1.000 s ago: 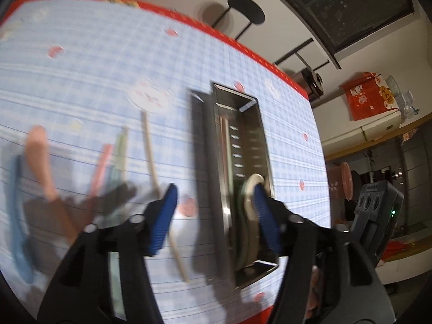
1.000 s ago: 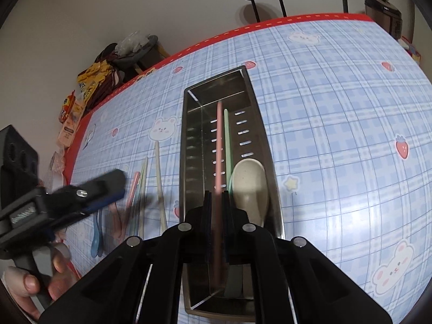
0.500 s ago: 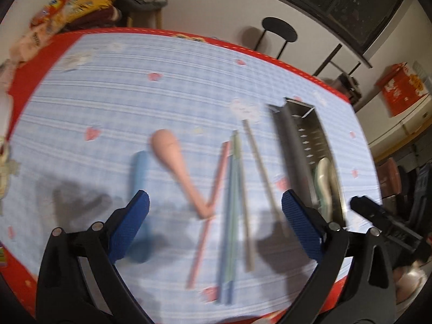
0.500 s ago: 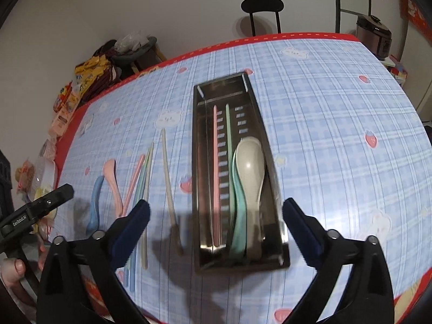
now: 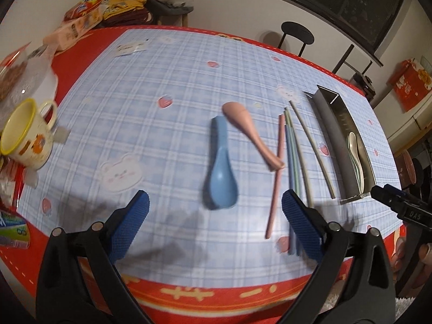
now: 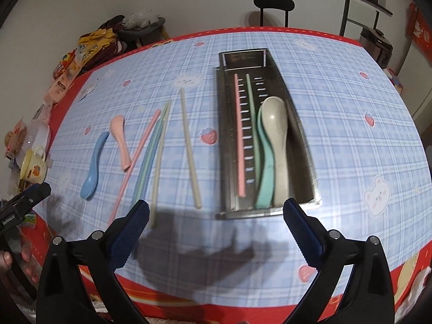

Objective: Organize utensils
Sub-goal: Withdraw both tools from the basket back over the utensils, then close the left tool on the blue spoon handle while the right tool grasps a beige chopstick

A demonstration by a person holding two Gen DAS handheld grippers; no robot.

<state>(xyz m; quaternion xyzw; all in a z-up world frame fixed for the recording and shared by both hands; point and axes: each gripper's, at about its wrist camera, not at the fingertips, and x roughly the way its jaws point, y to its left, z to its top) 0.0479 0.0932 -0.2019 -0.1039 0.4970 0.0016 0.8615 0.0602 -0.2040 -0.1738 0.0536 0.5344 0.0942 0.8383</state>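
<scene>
A steel utensil tray (image 6: pixel 302 140) lies lengthwise on the blue checked tablecloth and holds a pink chopstick (image 6: pixel 239 135), a green chopstick (image 6: pixel 251 100), a green spoon (image 6: pixel 266 172) and a beige spoon (image 6: pixel 278 135). Left of it lie a blue spoon (image 5: pixel 221 172), a pink spoon (image 5: pixel 251 132) and several loose chopsticks (image 5: pixel 293 145). My left gripper (image 5: pixel 214 214) hangs open just in front of the blue spoon, nothing between its fingers. Open too, my right gripper (image 6: pixel 216 220) hovers in front of the tray's near end. The tray (image 5: pixel 334 135) also shows at the right of the left wrist view.
A yellow-rimmed mug (image 5: pixel 25 135), a clear container (image 5: pixel 29 81) and snack packets (image 5: pixel 78 27) crowd the table's left edge. A black stool (image 6: pixel 274 2) stands behind the far edge. The red table border (image 5: pixel 216 291) runs close below both grippers.
My right gripper let go of the pink chopstick, which now lies in the tray, and drew back. My left gripper opened wide and swung left from the tray to the blue spoon.
</scene>
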